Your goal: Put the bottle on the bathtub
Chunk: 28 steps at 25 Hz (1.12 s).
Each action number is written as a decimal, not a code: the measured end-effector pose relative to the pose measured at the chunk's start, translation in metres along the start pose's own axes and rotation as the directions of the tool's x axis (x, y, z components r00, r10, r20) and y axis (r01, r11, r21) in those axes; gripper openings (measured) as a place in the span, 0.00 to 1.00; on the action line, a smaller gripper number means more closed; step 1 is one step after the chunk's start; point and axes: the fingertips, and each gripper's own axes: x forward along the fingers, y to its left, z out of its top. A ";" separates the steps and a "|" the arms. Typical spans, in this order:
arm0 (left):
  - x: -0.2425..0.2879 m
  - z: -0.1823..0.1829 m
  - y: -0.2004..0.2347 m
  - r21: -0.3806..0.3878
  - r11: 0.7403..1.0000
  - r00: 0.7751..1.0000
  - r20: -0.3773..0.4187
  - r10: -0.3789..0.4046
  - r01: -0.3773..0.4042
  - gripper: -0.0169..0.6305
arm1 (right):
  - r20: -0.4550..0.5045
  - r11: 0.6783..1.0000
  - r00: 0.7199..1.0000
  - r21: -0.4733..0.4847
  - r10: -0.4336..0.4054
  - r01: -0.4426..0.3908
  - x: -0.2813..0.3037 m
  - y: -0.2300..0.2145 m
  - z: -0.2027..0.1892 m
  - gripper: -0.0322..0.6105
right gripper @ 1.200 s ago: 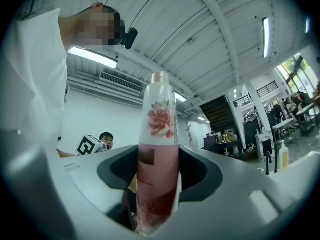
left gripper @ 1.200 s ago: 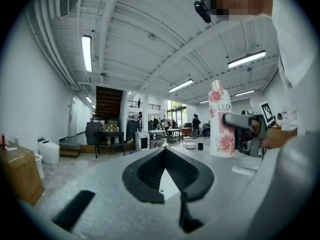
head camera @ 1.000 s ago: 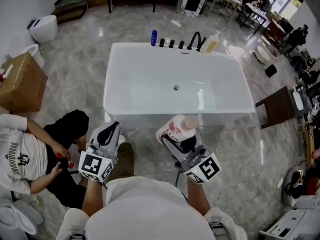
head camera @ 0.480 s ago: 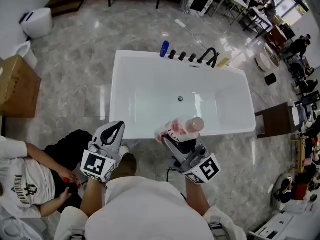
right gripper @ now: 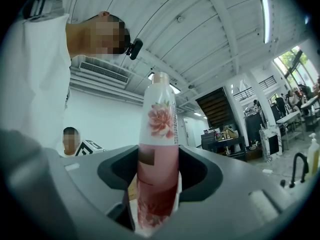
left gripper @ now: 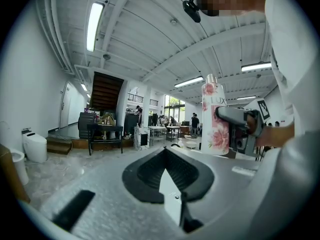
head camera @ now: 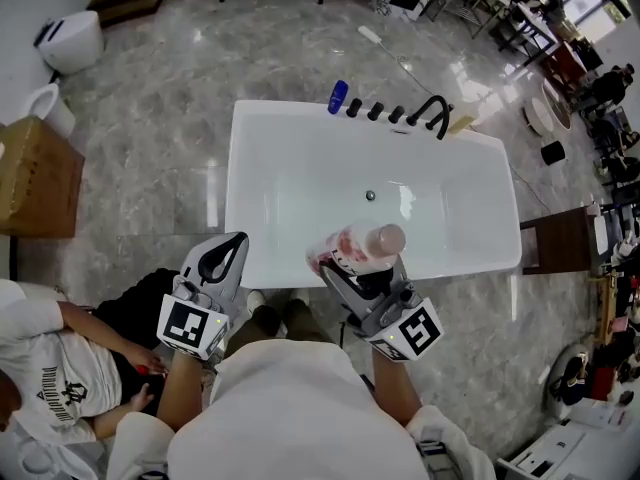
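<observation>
The bottle (head camera: 352, 250) is white above and pink below, printed with pink roses, and has a pale pink cap. The bathtub (head camera: 240, 198) at centre frame is plain glossy white; on its far rim stand black taps (head camera: 432, 113) and a small blue bottle (head camera: 338, 96). The floor (head camera: 150, 128) is grey-veined marble. The left gripper (head camera: 225, 253) and the right gripper (head camera: 358, 273) are grey with black inner pads, and each bears black-and-white square markers. At the left edge sits a brown cardboard box (head camera: 35, 183), and at upper left a white toilet (head camera: 72, 40).
</observation>
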 end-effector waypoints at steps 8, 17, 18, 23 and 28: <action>0.051 0.012 0.003 0.005 0.998 0.998 0.002 0.067 -0.067 0.04 | -0.008 0.999 0.999 -0.022 0.038 -0.038 0.011 -0.060 0.005 0.43; 0.077 0.006 0.001 0.019 0.995 0.994 -0.041 0.097 -0.096 0.04 | -0.026 0.999 0.999 -0.025 0.046 -0.046 0.010 -0.097 0.004 0.43; 0.079 0.006 0.000 0.021 0.995 0.994 -0.042 0.099 -0.098 0.04 | -0.024 0.999 0.999 -0.021 0.047 -0.047 0.009 -0.099 0.004 0.43; 0.087 0.004 -0.006 0.025 0.995 0.993 -0.056 0.103 -0.101 0.04 | -0.025 0.999 0.998 -0.003 0.054 -0.054 0.003 -0.108 0.000 0.43; 0.095 -0.002 -0.011 0.018 0.996 0.993 -0.071 0.090 -0.089 0.04 | -0.042 0.999 0.998 0.002 0.053 -0.053 0.003 -0.116 -0.006 0.43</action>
